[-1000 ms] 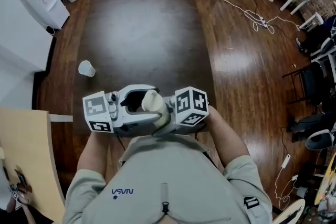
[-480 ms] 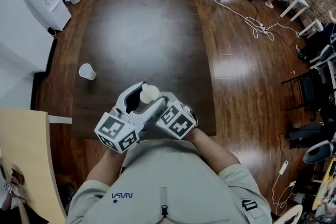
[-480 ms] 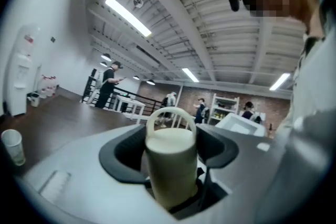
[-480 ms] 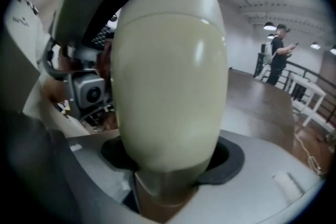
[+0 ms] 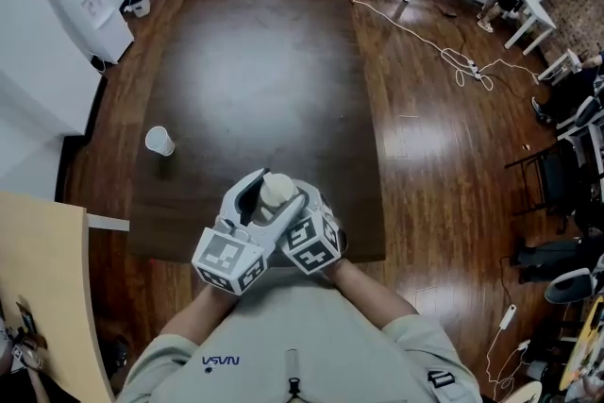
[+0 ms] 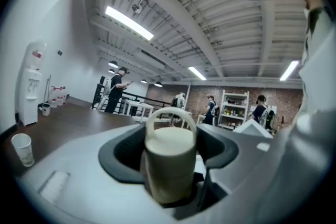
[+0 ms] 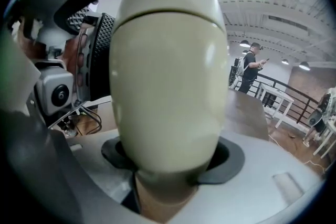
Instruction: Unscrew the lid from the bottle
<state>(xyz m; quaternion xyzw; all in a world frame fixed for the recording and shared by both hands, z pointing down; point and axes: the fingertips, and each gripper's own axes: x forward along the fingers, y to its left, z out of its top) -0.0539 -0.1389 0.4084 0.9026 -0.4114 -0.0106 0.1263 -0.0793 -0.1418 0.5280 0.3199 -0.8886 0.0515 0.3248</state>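
A cream bottle (image 5: 276, 191) with a loop-handled lid (image 6: 170, 122) hangs over the near edge of the dark wooden table (image 5: 264, 61), close to the person's chest. My left gripper (image 5: 253, 195) wraps it from the left and my right gripper (image 5: 295, 202) from the right, both pointing away from the body. In the left gripper view the bottle (image 6: 169, 165) sits in a dark padded recess. In the right gripper view it (image 7: 168, 92) fills the frame, clamped between a dark upper jaw and a grey lower one. Which jaws press on the lid I cannot tell.
A paper cup (image 5: 159, 141) stands on the table's left side. A water dispenser (image 5: 80, 0) is at the far left wall and a tan board (image 5: 42, 288) at the near left. White cables (image 5: 444, 42) lie on the floor to the right, beyond them chairs. A person (image 6: 116, 89) stands at the far tables.
Both grippers have swung from facing each other sideways to pointing forward, their marker cubes now side by side near the chest. The bottle stayed between them and sank a little.
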